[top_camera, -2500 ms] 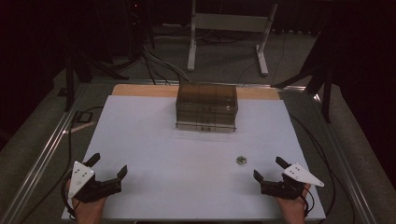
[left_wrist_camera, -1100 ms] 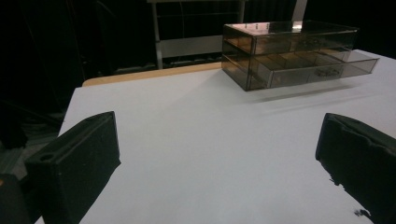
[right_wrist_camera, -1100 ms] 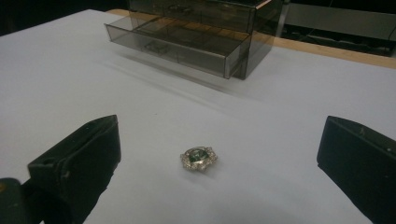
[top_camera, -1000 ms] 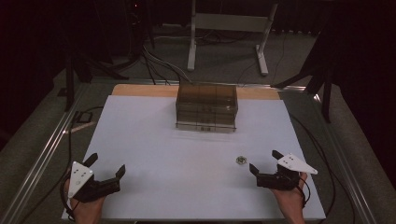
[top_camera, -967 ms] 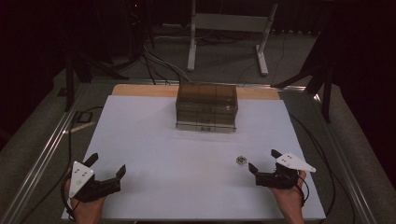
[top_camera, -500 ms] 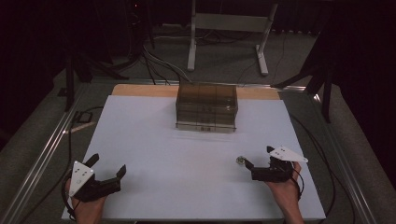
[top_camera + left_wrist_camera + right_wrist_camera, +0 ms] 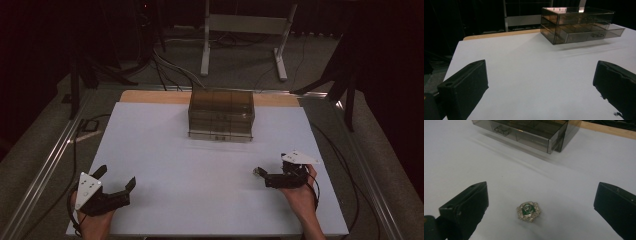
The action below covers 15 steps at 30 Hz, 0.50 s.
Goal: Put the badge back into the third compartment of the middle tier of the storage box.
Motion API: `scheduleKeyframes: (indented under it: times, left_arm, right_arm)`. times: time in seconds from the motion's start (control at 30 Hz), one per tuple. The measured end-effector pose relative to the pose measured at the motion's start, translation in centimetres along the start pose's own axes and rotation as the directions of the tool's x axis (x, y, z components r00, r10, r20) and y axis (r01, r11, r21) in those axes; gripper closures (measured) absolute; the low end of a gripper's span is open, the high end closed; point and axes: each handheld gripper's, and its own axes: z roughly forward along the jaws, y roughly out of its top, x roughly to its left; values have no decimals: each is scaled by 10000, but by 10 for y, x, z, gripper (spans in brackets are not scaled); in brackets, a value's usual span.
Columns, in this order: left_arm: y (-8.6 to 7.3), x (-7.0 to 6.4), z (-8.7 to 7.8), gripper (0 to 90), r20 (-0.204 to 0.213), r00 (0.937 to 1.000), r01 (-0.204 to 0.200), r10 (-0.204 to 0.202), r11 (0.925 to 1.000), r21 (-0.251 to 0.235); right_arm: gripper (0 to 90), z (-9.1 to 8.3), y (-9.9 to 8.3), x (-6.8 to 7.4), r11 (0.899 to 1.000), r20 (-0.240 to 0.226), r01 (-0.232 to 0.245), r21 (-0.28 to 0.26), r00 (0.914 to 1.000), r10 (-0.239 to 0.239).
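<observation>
Brooch (image 7: 528,211) now sits between your right gripper's (image 7: 541,205) wide jaws after its advance; close next. Left gripper (image 7: 116,186) idles, jaws wide.

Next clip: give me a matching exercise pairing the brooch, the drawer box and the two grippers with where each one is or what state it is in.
Things:
1. brooch
2. drawer box
3. left gripper
4. right gripper

Places or states:
A. at the far middle of the table, bottom drawer pulled out
B. open over bare white tabletop, near corner
C. lying flat between two open jaws
D. open, reaching to the small ornament

Pairs: 1-C, 2-A, 3-B, 4-D
</observation>
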Motion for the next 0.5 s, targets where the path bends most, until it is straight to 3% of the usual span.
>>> scheduleKeyframes:
  times: [0.5]
  left_arm:
    - [-1, -2, 2, 7, 104, 9999, -59, 58, 9999, 84]
  right_arm:
    - [1, 22, -1, -7, 9949, 51, -174, 994, 9998, 170]
